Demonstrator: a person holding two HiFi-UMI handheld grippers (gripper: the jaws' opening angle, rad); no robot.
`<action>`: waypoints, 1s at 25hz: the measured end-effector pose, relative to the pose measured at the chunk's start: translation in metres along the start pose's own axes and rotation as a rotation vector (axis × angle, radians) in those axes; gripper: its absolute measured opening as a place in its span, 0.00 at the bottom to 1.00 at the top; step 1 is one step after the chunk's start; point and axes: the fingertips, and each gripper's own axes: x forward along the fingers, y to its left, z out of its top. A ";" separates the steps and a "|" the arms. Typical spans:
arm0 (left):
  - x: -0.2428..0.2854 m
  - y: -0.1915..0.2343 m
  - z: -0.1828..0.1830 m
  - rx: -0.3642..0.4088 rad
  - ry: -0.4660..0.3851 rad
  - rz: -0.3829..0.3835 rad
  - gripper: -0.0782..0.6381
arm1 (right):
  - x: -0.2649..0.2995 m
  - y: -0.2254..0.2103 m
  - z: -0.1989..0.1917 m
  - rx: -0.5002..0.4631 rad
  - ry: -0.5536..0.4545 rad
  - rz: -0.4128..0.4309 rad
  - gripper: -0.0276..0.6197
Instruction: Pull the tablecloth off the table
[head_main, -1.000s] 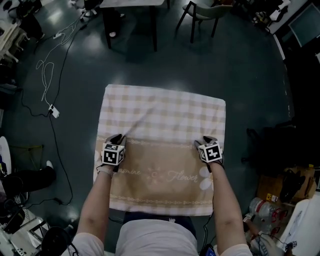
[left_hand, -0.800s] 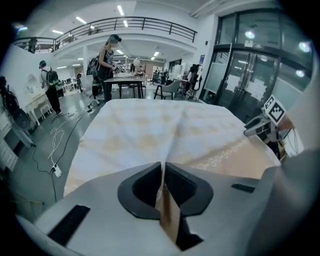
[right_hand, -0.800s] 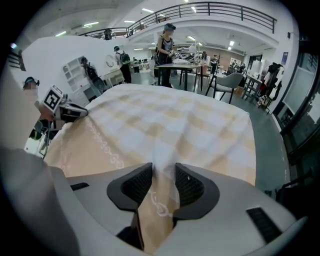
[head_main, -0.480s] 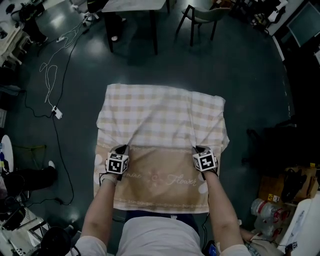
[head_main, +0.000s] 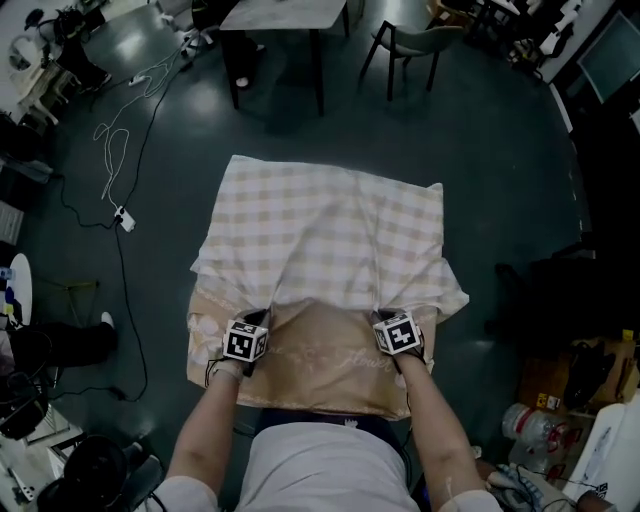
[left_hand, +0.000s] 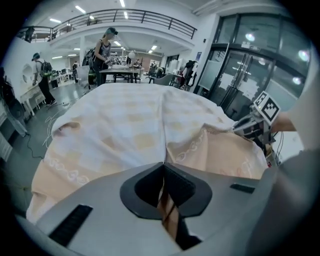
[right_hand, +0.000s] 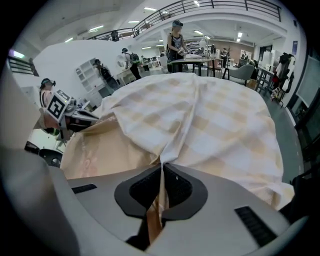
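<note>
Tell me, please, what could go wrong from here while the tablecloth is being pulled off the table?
1. The left tool and the right tool each pinch only a thin fold of the tablecloth, so the fabric may slip out under a harder pull.
2. The cloth is bunched into ridges just ahead of both tools while its far part lies flat. An uneven pull could skew it or drag one side off first.

Bare floor lies off the tablecloth on its far and right sides. Left of it, a cable and a power strip lie near. Well beyond its far edge stand 1 dark table and 1 chair. Clutter crowds its near right.
</note>
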 end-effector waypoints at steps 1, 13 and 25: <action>-0.002 -0.010 -0.016 -0.007 0.003 -0.010 0.13 | 0.000 0.010 -0.017 -0.003 -0.004 0.011 0.09; -0.034 -0.069 -0.050 -0.030 0.038 -0.087 0.13 | -0.022 0.096 -0.043 -0.098 0.013 0.187 0.09; -0.051 -0.145 -0.122 -0.020 0.125 -0.233 0.13 | -0.036 0.155 -0.118 -0.134 0.090 0.366 0.09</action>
